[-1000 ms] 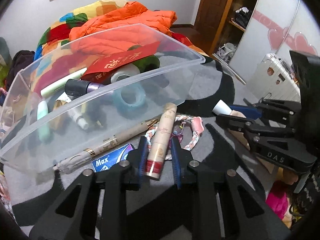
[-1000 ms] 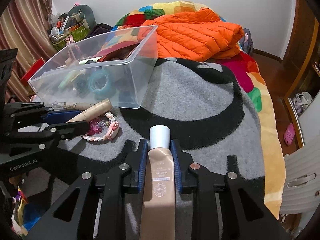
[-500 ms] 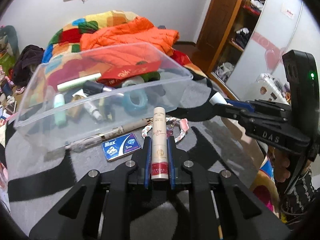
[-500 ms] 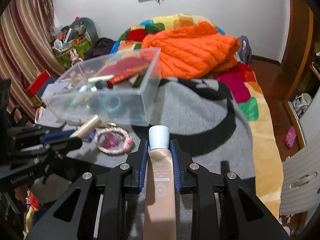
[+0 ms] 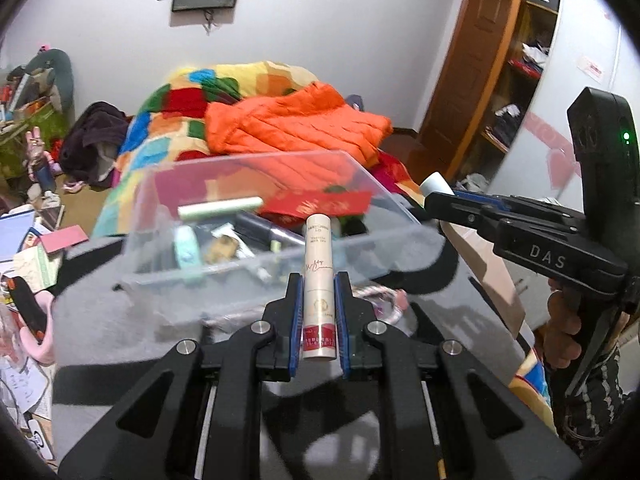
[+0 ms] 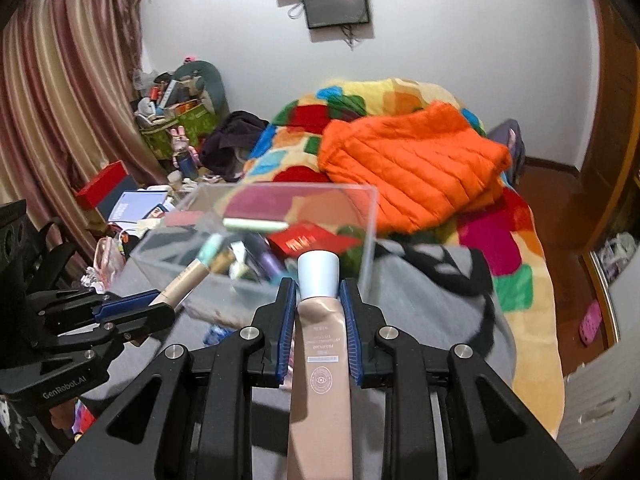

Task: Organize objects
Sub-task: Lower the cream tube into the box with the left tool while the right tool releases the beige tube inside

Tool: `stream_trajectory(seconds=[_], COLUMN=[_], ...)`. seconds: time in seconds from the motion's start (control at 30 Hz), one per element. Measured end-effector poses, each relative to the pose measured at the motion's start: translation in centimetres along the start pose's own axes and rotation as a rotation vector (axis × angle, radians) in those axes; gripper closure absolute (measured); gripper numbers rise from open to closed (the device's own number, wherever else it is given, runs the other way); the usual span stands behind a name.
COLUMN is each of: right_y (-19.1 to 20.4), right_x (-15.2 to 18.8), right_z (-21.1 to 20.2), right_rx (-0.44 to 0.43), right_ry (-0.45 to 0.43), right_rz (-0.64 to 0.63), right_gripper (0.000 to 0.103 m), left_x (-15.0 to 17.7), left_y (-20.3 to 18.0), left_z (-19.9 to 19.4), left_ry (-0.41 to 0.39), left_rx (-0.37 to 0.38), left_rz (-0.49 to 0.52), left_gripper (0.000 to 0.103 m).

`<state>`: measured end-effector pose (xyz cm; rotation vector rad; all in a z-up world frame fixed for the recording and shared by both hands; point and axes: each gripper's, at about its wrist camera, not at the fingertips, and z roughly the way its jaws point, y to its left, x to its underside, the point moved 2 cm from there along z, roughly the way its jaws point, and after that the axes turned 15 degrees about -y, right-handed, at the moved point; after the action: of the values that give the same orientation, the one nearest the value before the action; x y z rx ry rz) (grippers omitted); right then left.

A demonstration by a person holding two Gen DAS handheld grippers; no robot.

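Observation:
My left gripper (image 5: pixel 319 296) is shut on a beige cylindrical tube with a red band (image 5: pixel 318 276), held above the grey blanket in front of the clear plastic bin (image 5: pixel 404 236). My right gripper (image 6: pixel 319 300) is shut on a tan squeeze tube with a white cap (image 6: pixel 322 344), held near the bin's corner (image 6: pixel 370 240). The bin holds several cosmetics, a red envelope (image 5: pixel 320 202) and a pale green stick (image 5: pixel 220 210). The right gripper shows in the left wrist view (image 5: pixel 444 200); the left gripper shows in the right wrist view (image 6: pixel 156 310).
An orange puffer jacket (image 6: pixel 408 164) lies on a colourful quilt behind the bin. A braided bracelet (image 5: pixel 384 300) lies on the blanket by the bin. Clutter and boxes (image 6: pixel 120 200) sit at the left, a wardrobe (image 5: pixel 516 92) at the right.
Both grippers have risen and tilted up, each keeping its tube. The left gripper closed on the beige tube and lifted it off the blanket. The bin now sits lower and farther in view.

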<state>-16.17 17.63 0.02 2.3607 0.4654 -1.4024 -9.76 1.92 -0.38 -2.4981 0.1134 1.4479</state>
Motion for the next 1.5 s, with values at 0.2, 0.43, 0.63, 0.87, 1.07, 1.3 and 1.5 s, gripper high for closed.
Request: stream_trajectory(seconds=[0.2, 0.43, 0.63, 0.87, 1.07, 1.3, 1.5], right_y=[2.2, 3.4, 4.2, 5.4, 5.8, 5.3, 4.4], right_x=[-2.3, -3.4, -3.0, -2.2, -1.5, -2.4, -2.3], right_z=[1.9, 6.4, 10.3, 13.3, 13.5, 10.7, 6.7], right_rx=[-0.052, -0.104, -0.084, -0.076, -0.109, -0.129, -0.123], right_ry=[-0.014, 0.053, 0.122, 0.196, 0.244, 0.199, 0.143], right_rz=[-0.056, -0.068, -0.124, -0.226, -0.229, -0.203, -0.188], right_gripper=[0.082, 0.082, 0.082, 0.082, 0.081, 0.079, 0.072], left_x=[-1.6, -2.4, -2.0, -1.7, -2.0, -2.8, -2.0], left_y=[3.0, 6.3, 7.6, 7.4, 7.1, 6.0, 4.2], left_z=[0.3, 2.7, 4.8, 5.8, 5.0, 1.8, -0.1], left_ry=[-0.019, 0.020, 0.063, 0.089, 0.070, 0.011, 0.008], left_rx=[-0.068, -0.115, -0.124, -0.111, -0.104, -0.093, -0.086], left_rz=[-0.016, -0.046, -0.055, -0.048, -0.041, -0.016, 0.015], left_gripper=[0.089, 0.089, 0.089, 0.089, 0.089, 0.089, 0.082])
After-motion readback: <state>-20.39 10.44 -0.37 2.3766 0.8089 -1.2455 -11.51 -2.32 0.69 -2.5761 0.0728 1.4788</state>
